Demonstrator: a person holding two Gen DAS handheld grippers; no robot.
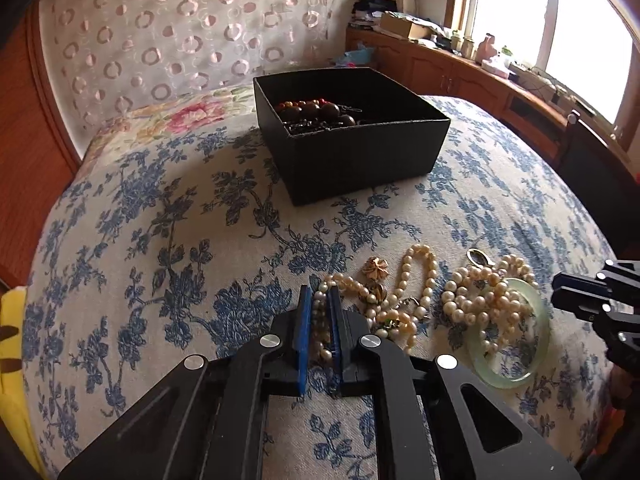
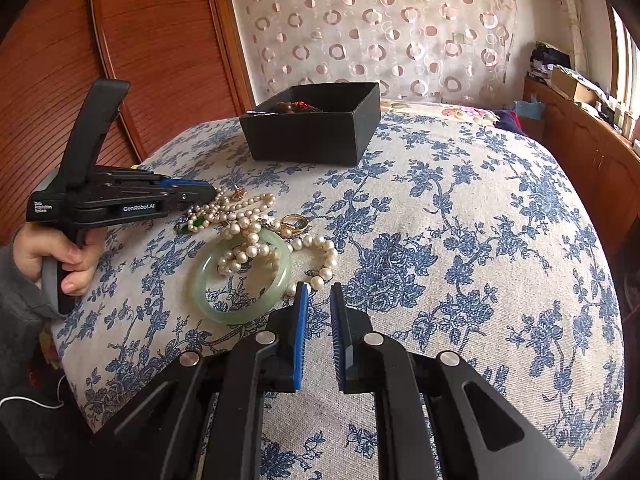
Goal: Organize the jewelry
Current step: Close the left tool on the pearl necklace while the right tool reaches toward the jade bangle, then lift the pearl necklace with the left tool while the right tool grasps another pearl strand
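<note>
A pile of pearl necklaces (image 1: 472,300) lies on the blue-flowered cloth, with a gold flower brooch (image 1: 375,269) and a pale green jade bangle (image 1: 516,364) among them. My left gripper (image 1: 320,300) is shut on a pearl strand (image 1: 320,320) at the pile's left end, low on the cloth. In the right wrist view the pile (image 2: 248,224) and bangle (image 2: 240,276) lie left of centre. My right gripper (image 2: 320,292) is open and empty, just right of the bangle. A black box (image 1: 352,136) with dark bead jewelry stands farther back; it also shows in the right wrist view (image 2: 312,124).
The cloth covers a bed (image 2: 460,240). A patterned curtain (image 2: 380,28) hangs behind it. A wooden panel (image 2: 140,40) is at the left. Wooden cabinets (image 1: 480,80) with clutter run under the window on the right. A gold ring (image 2: 295,222) lies by the pearls.
</note>
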